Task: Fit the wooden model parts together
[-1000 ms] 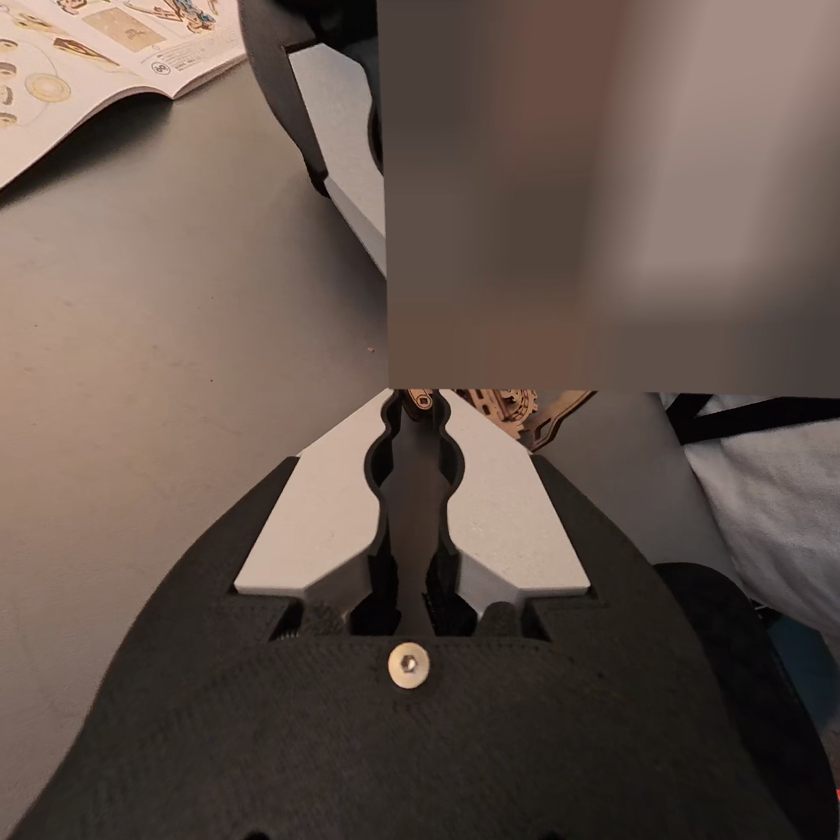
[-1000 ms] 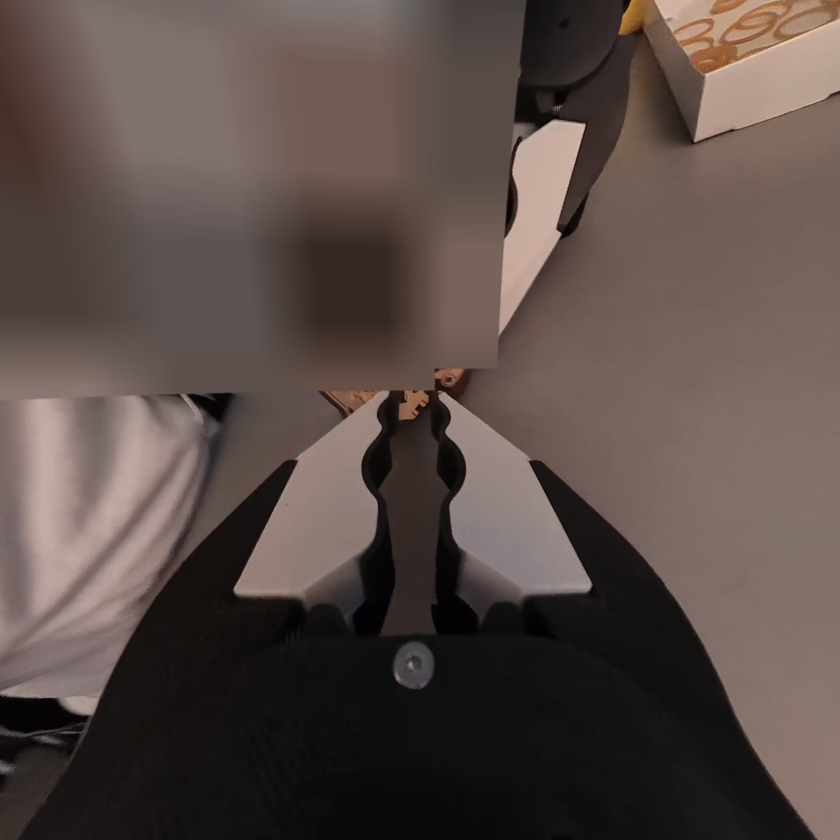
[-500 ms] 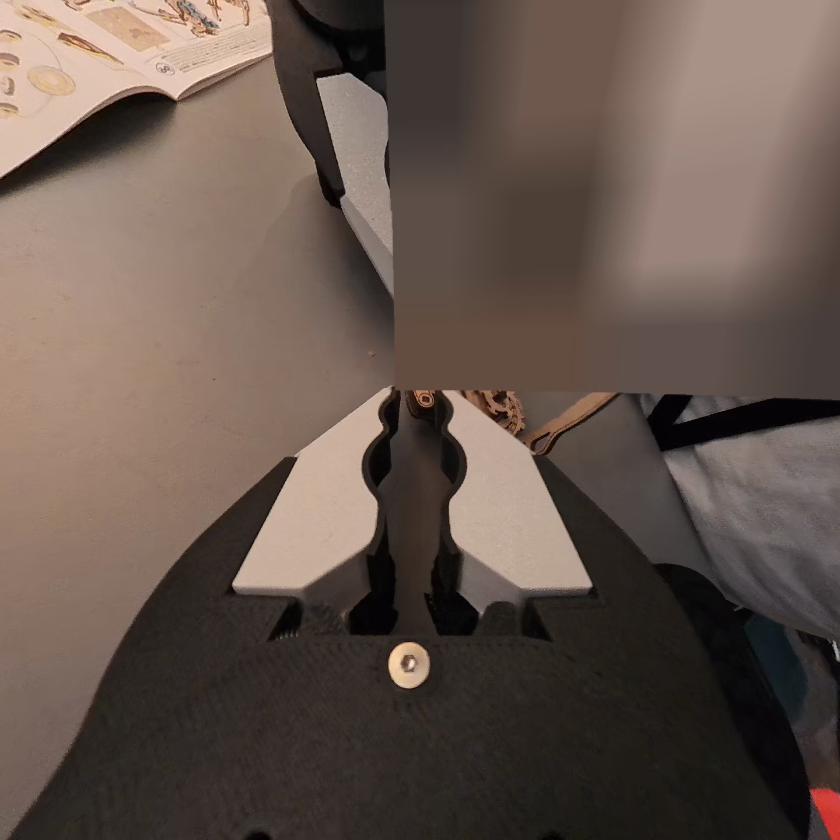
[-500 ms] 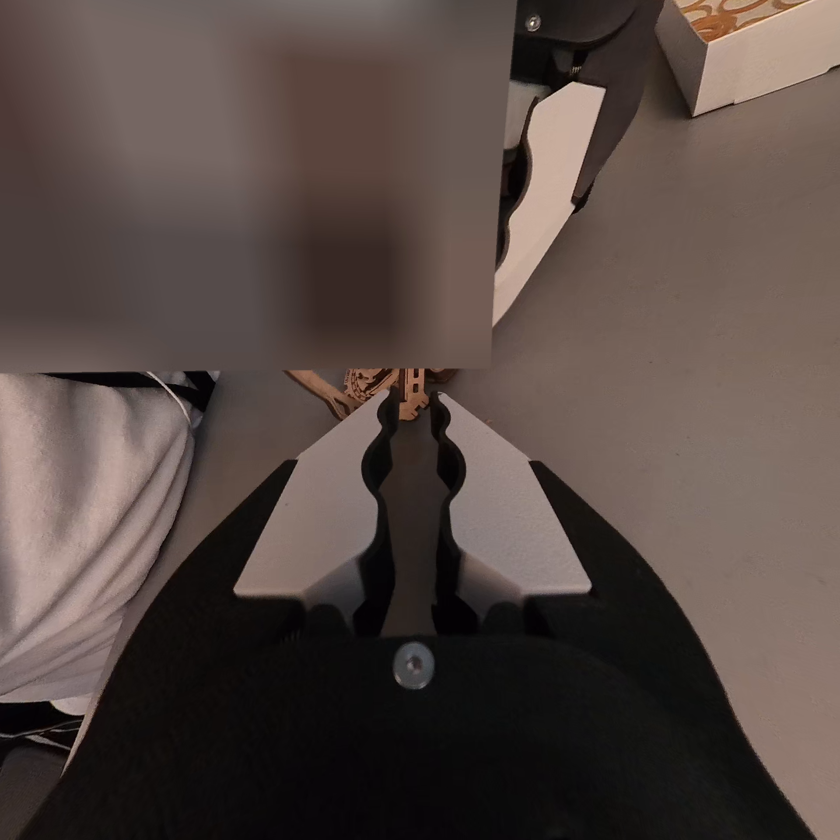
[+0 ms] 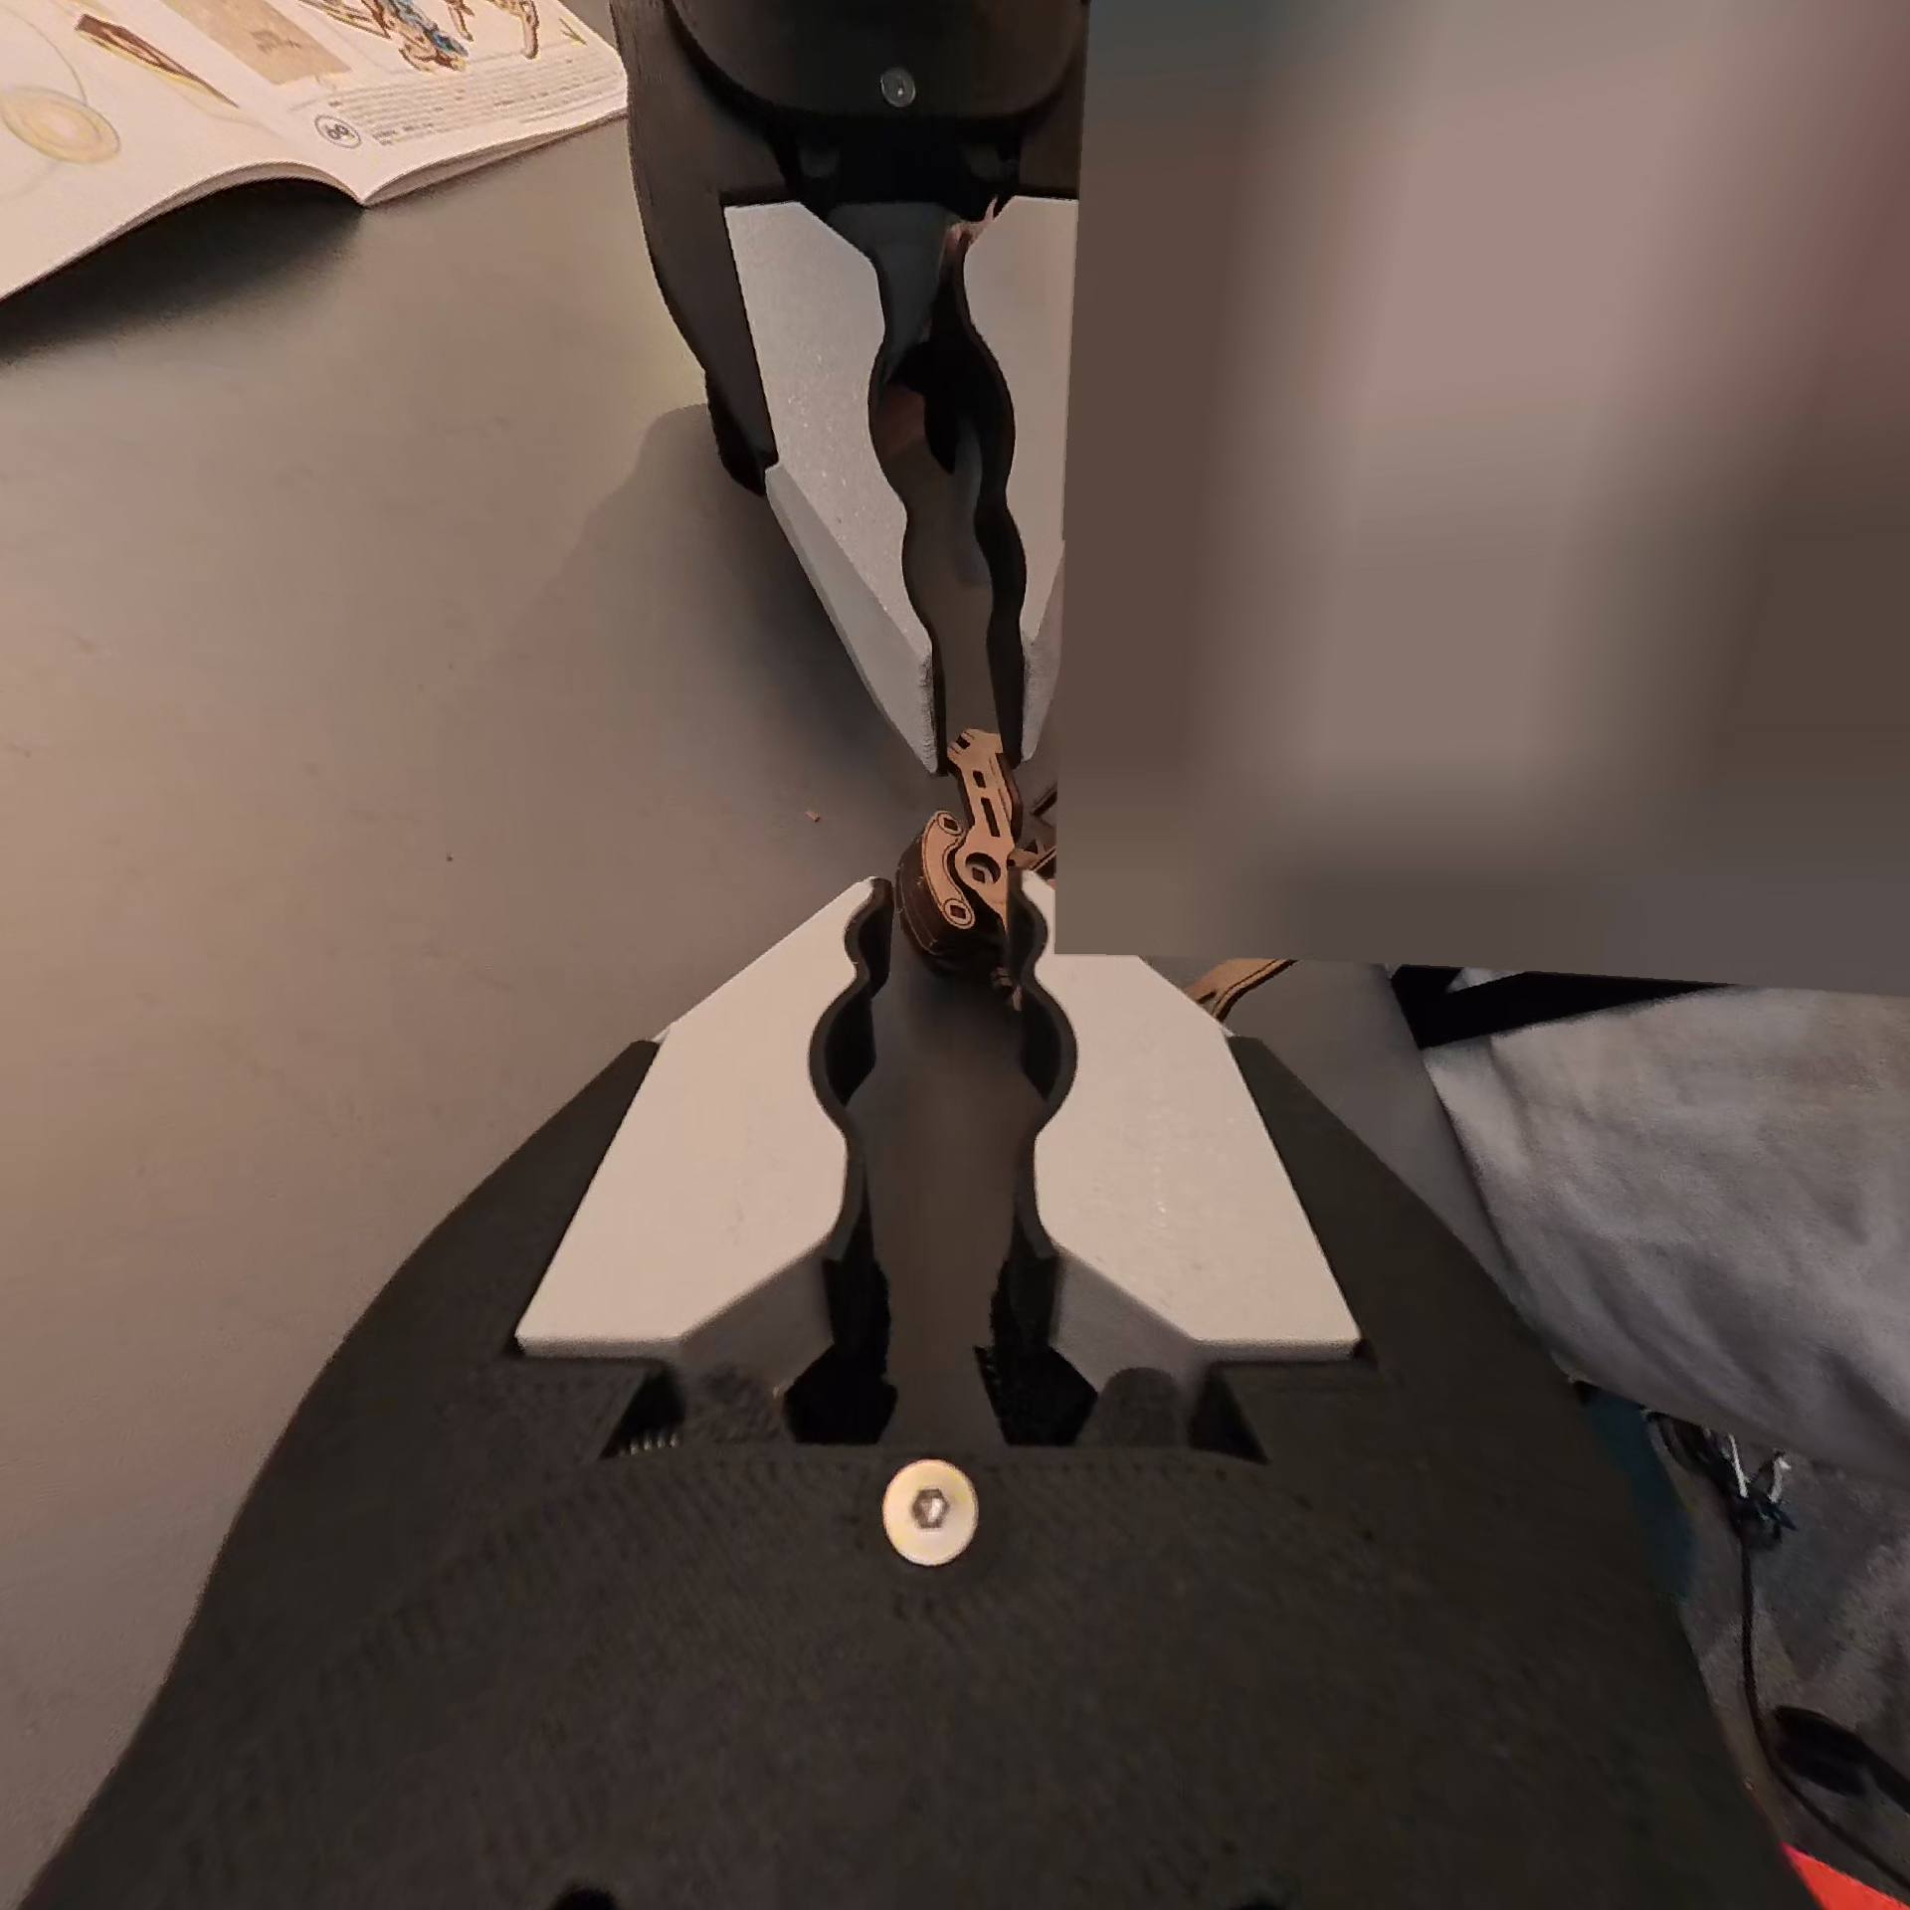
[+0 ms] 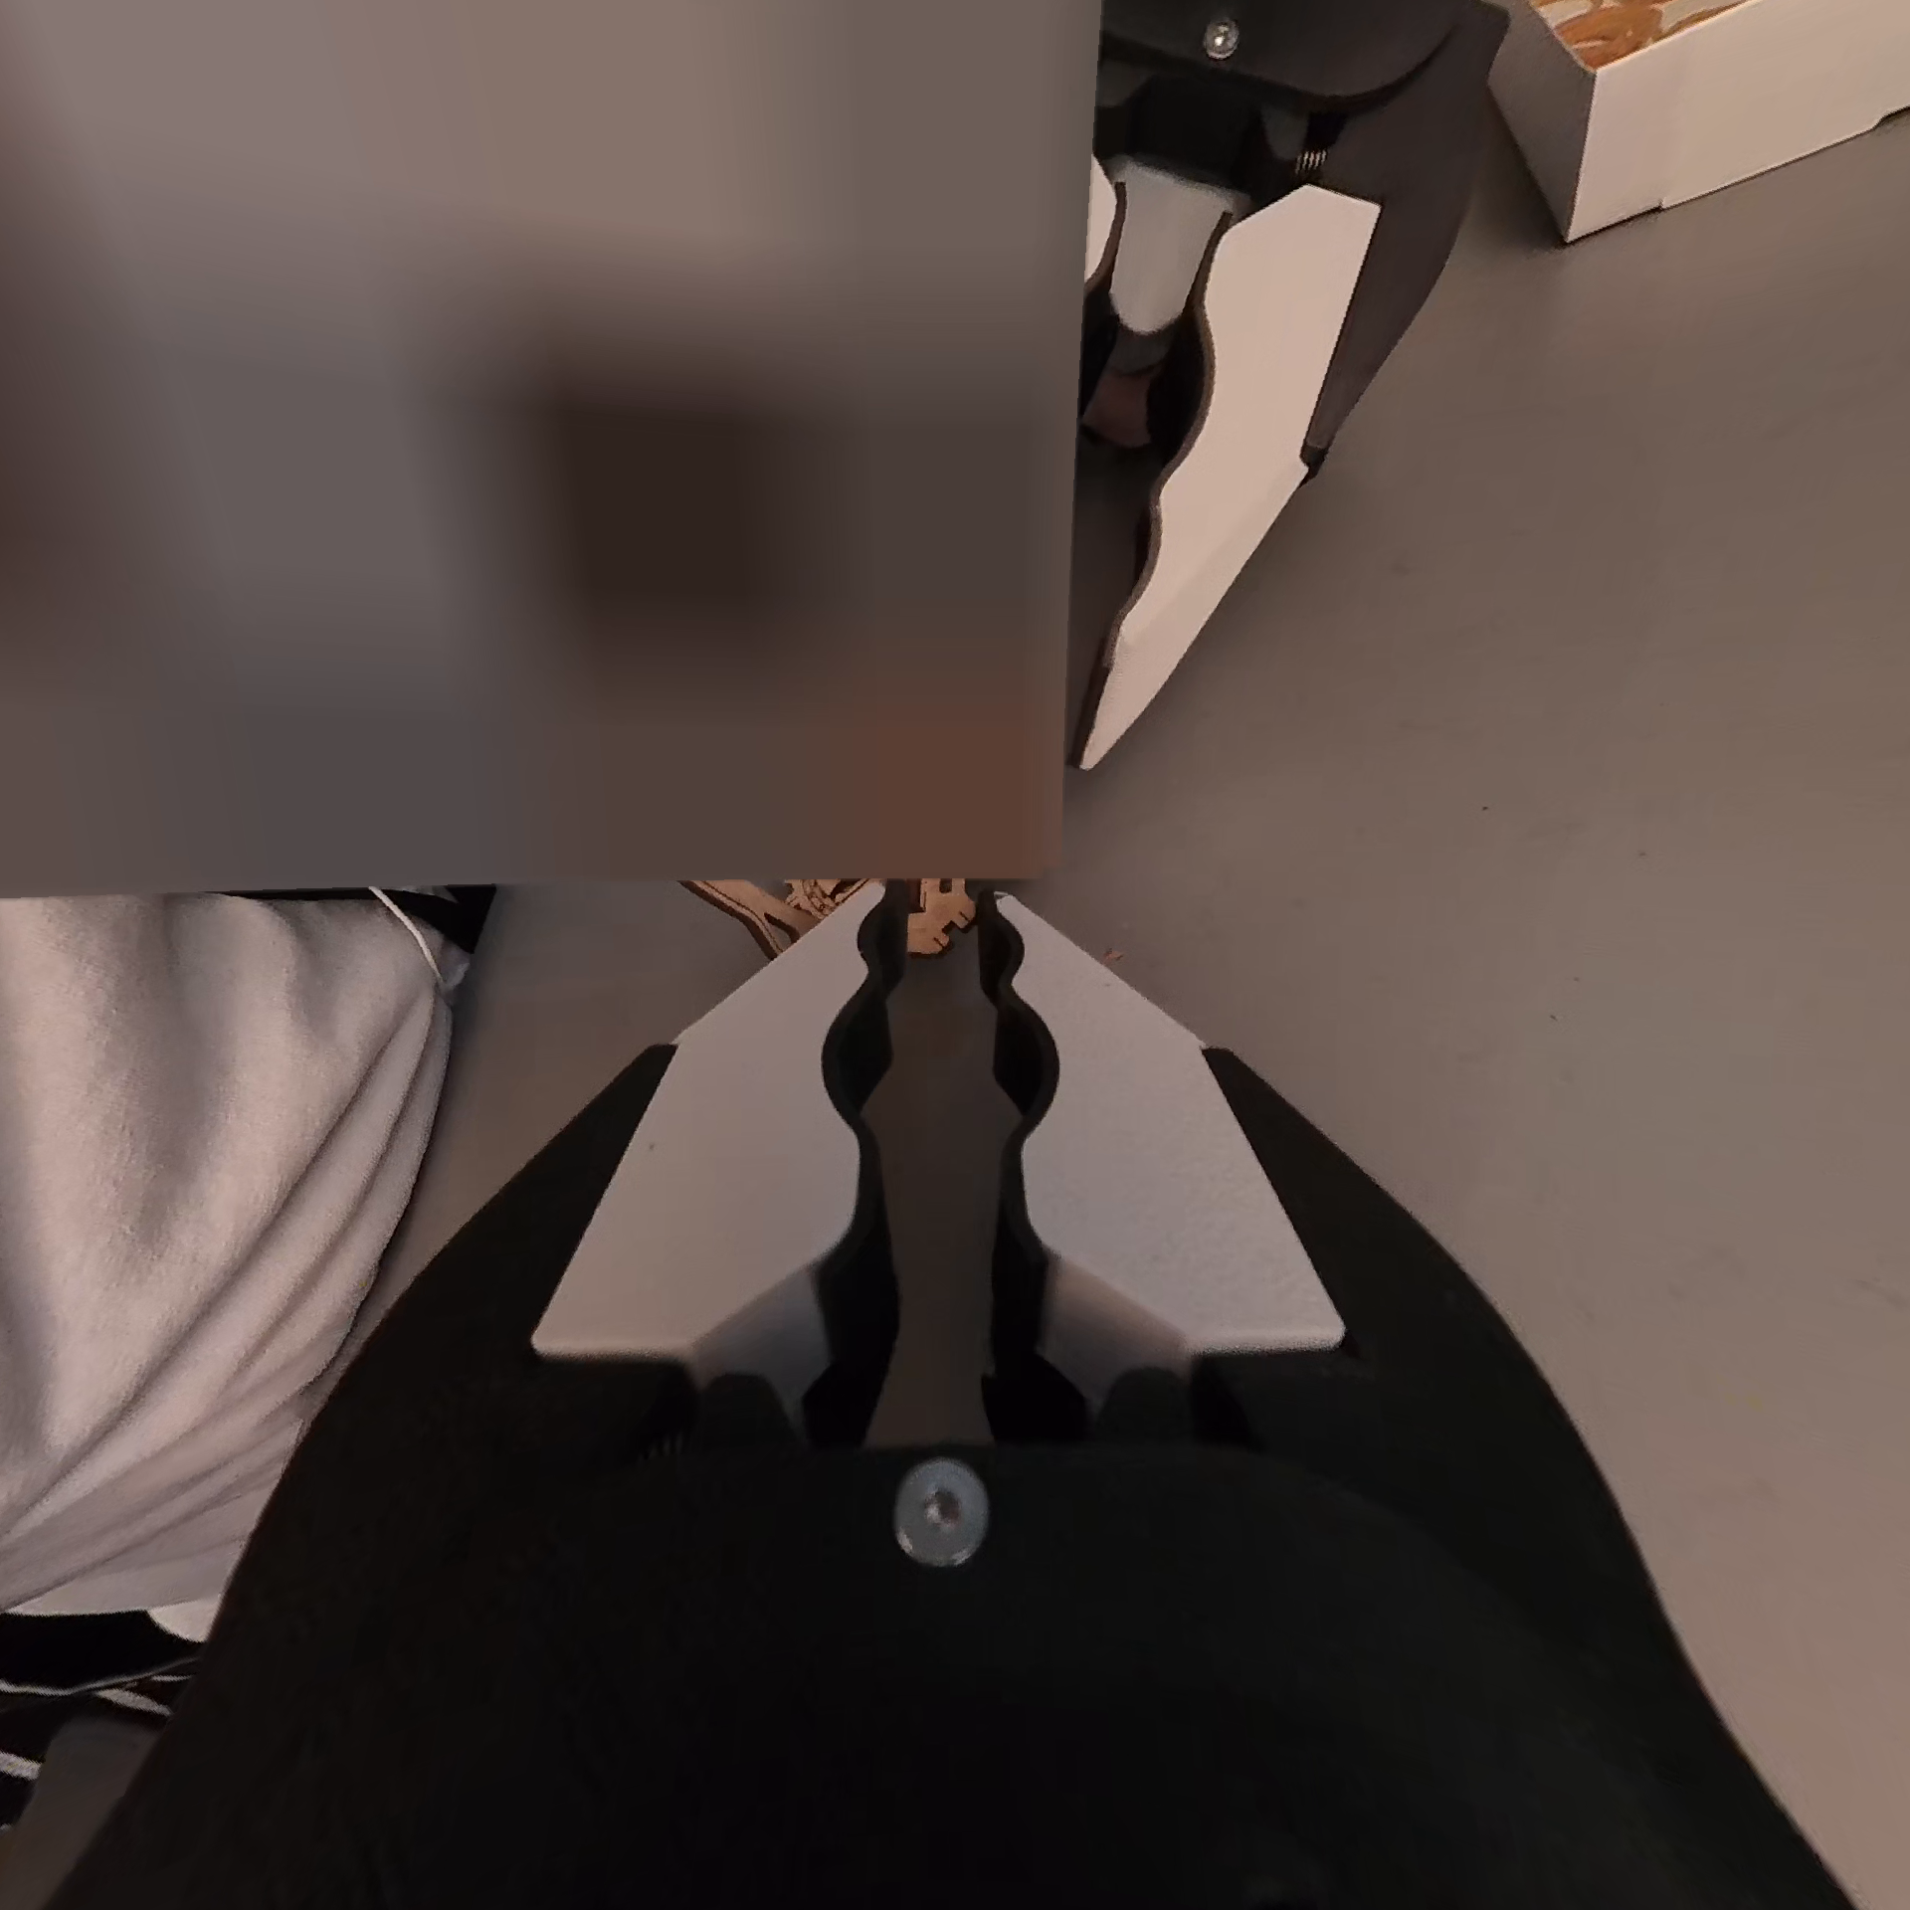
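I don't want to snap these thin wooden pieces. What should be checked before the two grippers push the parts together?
1. Left gripper grips the rounded wooden part: ok, held at the fingertips.
2. Right gripper grips the slotted wooden strip: ok, pinched at the tip.
3. Parts meeting: ok, strip end touches the rounded part.
4. Tab seated in its slot: cannot tell, partly hidden by a blur patch.
5. Grey table clear under the joint: ok; instruction booklet lies far off.

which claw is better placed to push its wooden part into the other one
Right, probably. The right claw pinches a slim wooden strip just above the round wooden assembly, which the left claw steadies.
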